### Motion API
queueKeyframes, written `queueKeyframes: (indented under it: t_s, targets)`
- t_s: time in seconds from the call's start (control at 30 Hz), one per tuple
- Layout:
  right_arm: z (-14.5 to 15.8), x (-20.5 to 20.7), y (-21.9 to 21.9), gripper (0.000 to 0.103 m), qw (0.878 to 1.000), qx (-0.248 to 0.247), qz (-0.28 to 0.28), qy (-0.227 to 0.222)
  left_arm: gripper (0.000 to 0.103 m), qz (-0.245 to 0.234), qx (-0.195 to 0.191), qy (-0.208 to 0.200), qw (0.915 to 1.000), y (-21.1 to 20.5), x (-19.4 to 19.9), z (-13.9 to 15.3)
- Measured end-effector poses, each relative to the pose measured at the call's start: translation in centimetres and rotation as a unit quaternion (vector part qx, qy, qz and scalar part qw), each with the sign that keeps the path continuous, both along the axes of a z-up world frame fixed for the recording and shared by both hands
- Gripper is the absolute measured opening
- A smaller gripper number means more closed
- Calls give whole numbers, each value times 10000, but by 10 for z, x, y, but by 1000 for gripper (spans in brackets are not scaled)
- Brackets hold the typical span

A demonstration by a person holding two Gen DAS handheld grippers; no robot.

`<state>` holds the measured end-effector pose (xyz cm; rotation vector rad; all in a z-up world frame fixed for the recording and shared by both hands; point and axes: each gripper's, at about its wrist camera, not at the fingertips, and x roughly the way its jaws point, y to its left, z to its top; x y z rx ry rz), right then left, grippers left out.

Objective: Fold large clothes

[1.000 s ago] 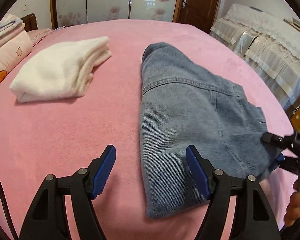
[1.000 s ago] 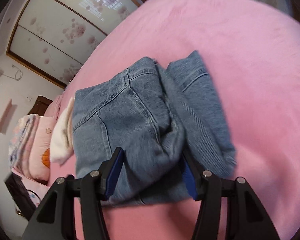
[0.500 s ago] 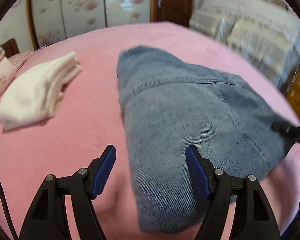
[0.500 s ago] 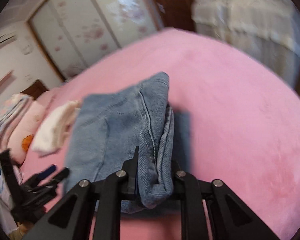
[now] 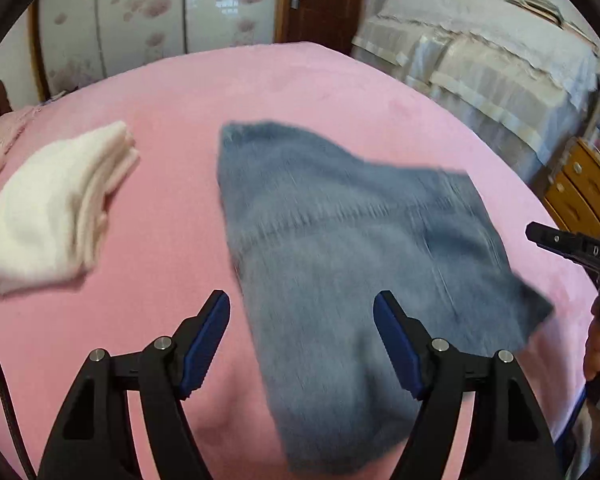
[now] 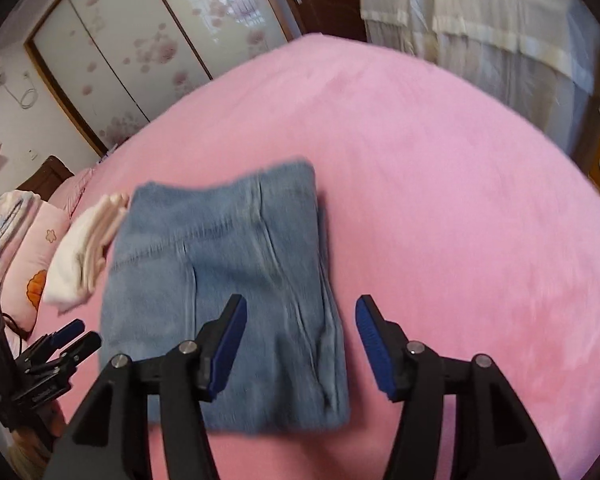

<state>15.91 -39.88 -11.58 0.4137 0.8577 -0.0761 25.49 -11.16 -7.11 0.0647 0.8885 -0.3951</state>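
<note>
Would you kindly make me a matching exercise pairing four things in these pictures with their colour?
Things:
1. jeans
2. bed cover
3. folded cloth
4. door

Colours:
A. pink
B. brown
C. blue
D. white

Pairs: 1-C, 2-A, 3-D, 4-B

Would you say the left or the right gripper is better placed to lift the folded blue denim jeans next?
Probably the right gripper: it hangs open right at the near edge of the folded blue denim jeans, having just reopened. The left gripper, also open, hovers further above them.
</note>
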Motion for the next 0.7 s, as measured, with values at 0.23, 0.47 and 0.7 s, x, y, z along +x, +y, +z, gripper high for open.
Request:
queueKeyframes:
  t_s: [0.23, 0.47, 0.7]
  targets:
    - [1, 83, 4, 57, 9985, -545, -29, 102, 72, 240, 316, -1, 9992, -48, 69, -8]
    - [-29, 120, -4, 15, 9974, -506, -30, 521, 63, 456, 1100, -41, 9929, -63, 90, -39]
    - [-39, 107, -28, 35, 9982, 132, -119, 566, 64, 211, 1025, -71, 9945, -53, 77, -31]
